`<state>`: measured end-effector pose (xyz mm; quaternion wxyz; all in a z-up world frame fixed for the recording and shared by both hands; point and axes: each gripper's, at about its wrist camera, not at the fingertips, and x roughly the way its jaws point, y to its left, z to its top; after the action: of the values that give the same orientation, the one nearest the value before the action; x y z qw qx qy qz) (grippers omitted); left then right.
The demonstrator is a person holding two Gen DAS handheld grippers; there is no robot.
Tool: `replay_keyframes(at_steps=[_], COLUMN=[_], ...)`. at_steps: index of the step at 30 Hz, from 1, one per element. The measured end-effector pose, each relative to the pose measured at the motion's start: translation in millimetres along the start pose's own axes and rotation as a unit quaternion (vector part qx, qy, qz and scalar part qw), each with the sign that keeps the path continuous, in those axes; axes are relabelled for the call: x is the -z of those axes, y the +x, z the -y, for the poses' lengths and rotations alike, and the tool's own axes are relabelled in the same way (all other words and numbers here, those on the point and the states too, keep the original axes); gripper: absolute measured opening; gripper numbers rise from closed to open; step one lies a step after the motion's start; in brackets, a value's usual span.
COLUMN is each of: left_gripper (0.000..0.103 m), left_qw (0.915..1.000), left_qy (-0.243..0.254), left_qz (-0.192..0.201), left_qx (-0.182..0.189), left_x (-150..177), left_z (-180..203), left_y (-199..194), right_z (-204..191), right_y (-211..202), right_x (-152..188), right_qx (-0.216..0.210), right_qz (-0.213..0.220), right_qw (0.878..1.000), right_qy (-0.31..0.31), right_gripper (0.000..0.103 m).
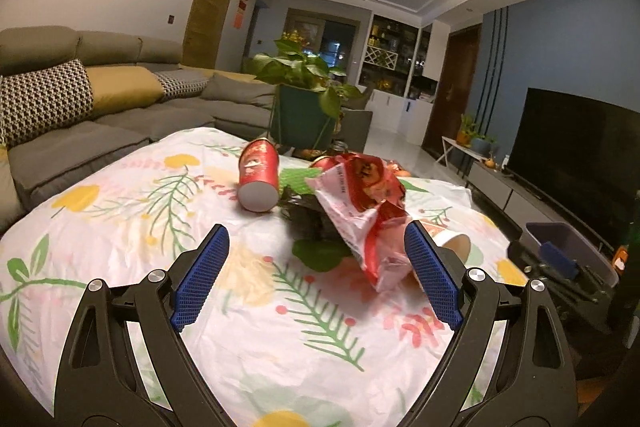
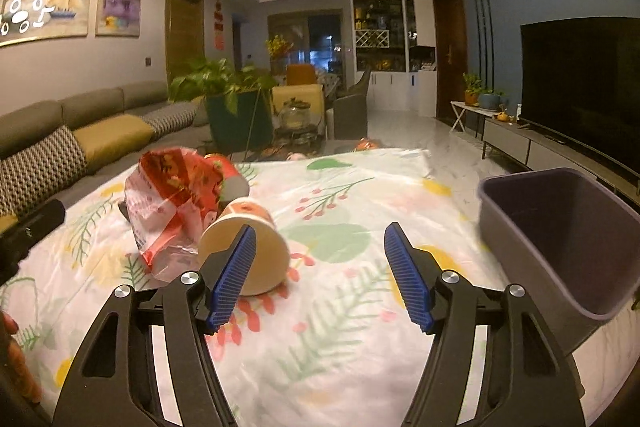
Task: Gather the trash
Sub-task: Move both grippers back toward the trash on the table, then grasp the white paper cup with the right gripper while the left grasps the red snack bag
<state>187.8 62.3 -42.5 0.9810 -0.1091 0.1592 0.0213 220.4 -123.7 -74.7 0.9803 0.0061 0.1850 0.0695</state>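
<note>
On the floral tablecloth (image 1: 120, 227) lie a red can (image 1: 259, 175) on its side, a crumpled red-and-white plastic wrapper (image 1: 360, 203) and a tipped paper cup (image 1: 456, 245). My left gripper (image 1: 316, 231) is open just short of the wrapper, whose lower end reaches between the fingertips. In the right wrist view the cup (image 2: 248, 251) shows its mouth, half behind my left finger (image 2: 232, 275). The wrapper (image 2: 172, 195) and can (image 2: 234, 179) sit behind it. My right gripper (image 2: 320, 227) is open and holds nothing.
A grey-purple bin (image 2: 560, 239) stands at the table's right edge, also in the left wrist view as the bin (image 1: 568, 247). Beyond the table are a potted plant (image 1: 308, 99), a sofa (image 1: 80, 115) on the left and a TV (image 2: 580, 79) on the right.
</note>
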Motion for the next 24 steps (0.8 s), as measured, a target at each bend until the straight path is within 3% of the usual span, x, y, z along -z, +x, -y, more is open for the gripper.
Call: replay_keyframes(at_steps=[14,24], left_gripper=[0.088,0.088], left_qw=[1.0,0.9999], left_qy=[-0.006,-0.005], left_qz=[-0.001,-0.013], left_qx=[0.001,0.011], left_x=[-4.5,-5.1], left_z=[-11.3,-8.7], left_y=[15.5,24.9], right_z=[-38.4,-53.0], right_y=[49.3,63.0], right_x=[-7.7,-7.7], right_qx=[-0.017,-0.029], right_qz=[-0.053,-0.075], right_qw=[0.997,0.994], right_qy=[-0.049,-0.075], right_gripper=[0.053,0.021])
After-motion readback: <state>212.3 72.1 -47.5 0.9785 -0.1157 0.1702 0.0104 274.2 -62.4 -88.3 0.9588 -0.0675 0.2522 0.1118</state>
